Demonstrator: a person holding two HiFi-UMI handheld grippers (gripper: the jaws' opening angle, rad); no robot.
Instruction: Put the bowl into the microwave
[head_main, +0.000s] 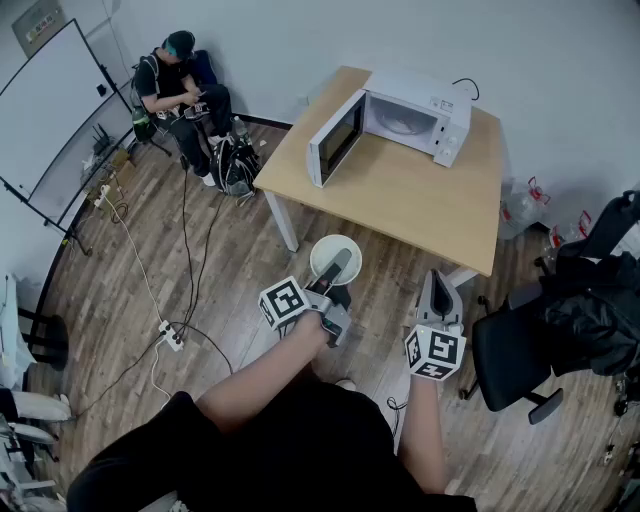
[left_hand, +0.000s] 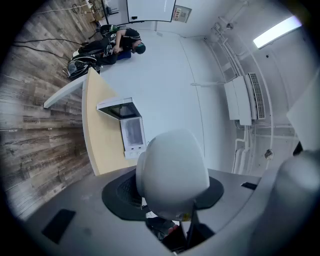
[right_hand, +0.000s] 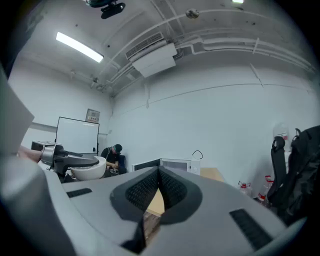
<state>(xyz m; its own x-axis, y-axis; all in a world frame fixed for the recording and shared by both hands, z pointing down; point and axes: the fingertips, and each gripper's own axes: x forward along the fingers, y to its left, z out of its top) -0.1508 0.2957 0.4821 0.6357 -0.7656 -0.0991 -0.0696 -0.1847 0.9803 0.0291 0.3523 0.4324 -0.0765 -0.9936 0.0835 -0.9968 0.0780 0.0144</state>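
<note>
The left gripper (head_main: 337, 268) clamps the rim of a white bowl (head_main: 322, 256), held above the floor just short of the table (head_main: 420, 205). On the table, the microwave (head_main: 418, 115) stands open. The right gripper (head_main: 440, 290) is closed and empty.

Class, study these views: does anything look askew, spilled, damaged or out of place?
Nothing stands out. The microwave sits on the table, its door open, and the left tongs grip an intact bowl.
</note>
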